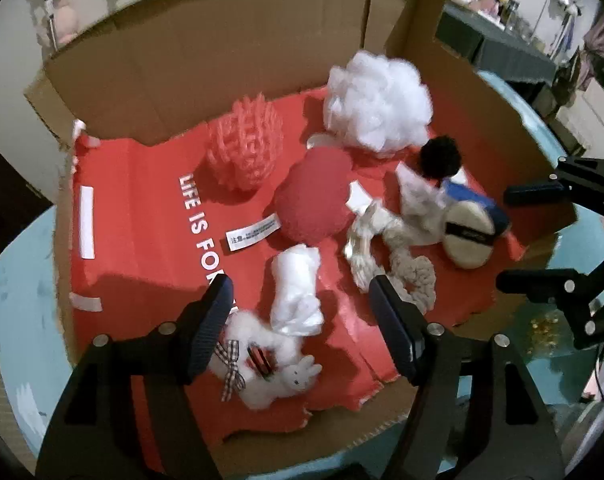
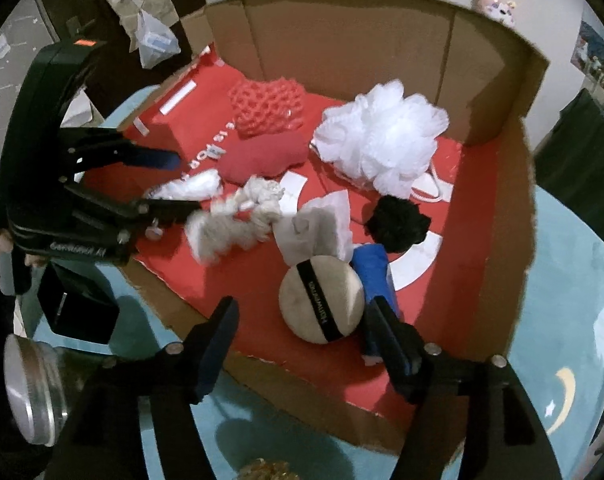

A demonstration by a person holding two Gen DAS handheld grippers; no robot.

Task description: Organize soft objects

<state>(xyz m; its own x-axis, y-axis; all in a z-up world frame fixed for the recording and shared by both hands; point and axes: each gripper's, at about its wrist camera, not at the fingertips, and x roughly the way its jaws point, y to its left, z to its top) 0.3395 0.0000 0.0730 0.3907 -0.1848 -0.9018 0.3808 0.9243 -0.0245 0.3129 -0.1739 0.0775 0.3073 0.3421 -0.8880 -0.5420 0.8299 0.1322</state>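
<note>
Left gripper (image 1: 302, 308) low in the left wrist view, jaws spread wide, gripping nothing; crumpled white plastic wrap (image 1: 296, 292) lying loose between the fingers, untouched by either pad, apparently just let go onto the red lining. Fluffy white plush toy with a checked bow (image 1: 262, 364) directly below, at the near edge of the box.

Right gripper (image 2: 302, 332) low in the right wrist view, likewise wide open and empty; round beige powder puff with a black strap (image 2: 321, 304) resting on the lining between the fingers, clear of both pads, probably set down on purpose. Blue cloth piece (image 2: 371, 276) just beside the right finger.

Further out, toward the frame centre: knotted cream rope toy (image 1: 397, 256), crumpled white tissue (image 2: 321, 224), black pompom (image 2: 397, 220). Beyond, a red cushion (image 1: 313, 196), a coral mesh sponge (image 1: 246, 148) upper left, a white bath pouf (image 1: 375, 104) upper right against the back wall.

All gathered inside the open cardboard box (image 1: 206, 52), front wall cut low for easy reach, sitting on the pale blue bench (image 2: 573, 280). Judging by the spread, collecting looks largely done.
</note>
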